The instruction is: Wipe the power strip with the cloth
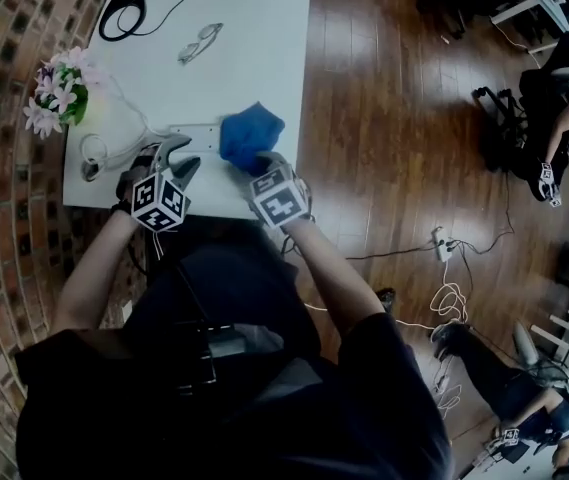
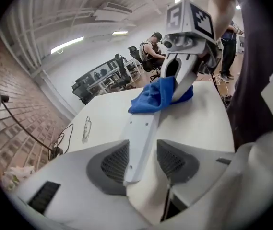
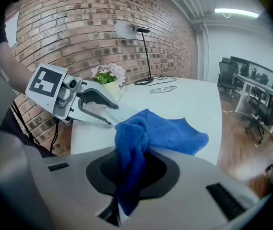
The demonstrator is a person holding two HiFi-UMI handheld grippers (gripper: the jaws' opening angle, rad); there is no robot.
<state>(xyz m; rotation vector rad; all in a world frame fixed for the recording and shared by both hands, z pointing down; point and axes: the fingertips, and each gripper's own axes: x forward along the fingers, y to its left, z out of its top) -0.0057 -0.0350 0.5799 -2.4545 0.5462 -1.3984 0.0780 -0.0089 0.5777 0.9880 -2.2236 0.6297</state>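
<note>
A white power strip [image 1: 194,131] lies on the white table [image 1: 254,28] near its front edge. My left gripper [image 1: 176,160] is shut on the strip's near end; in the left gripper view the strip [image 2: 143,126] runs out between both pads [image 2: 114,163]. A blue cloth [image 1: 250,136] covers the strip's far end. My right gripper [image 1: 256,166] is shut on a bunched fold of the cloth [image 3: 132,145], while the rest spreads on the table. The right gripper view shows the left gripper [image 3: 105,108] just left of the cloth.
A pot of pink flowers [image 1: 59,93] stands at the table's left edge, with the strip's white cable [image 1: 129,118] beside it. Glasses [image 1: 199,43] and a black cable loop [image 1: 124,8] lie farther back. Wooden floor [image 1: 394,118] lies right of the table, with seated people [image 1: 564,118].
</note>
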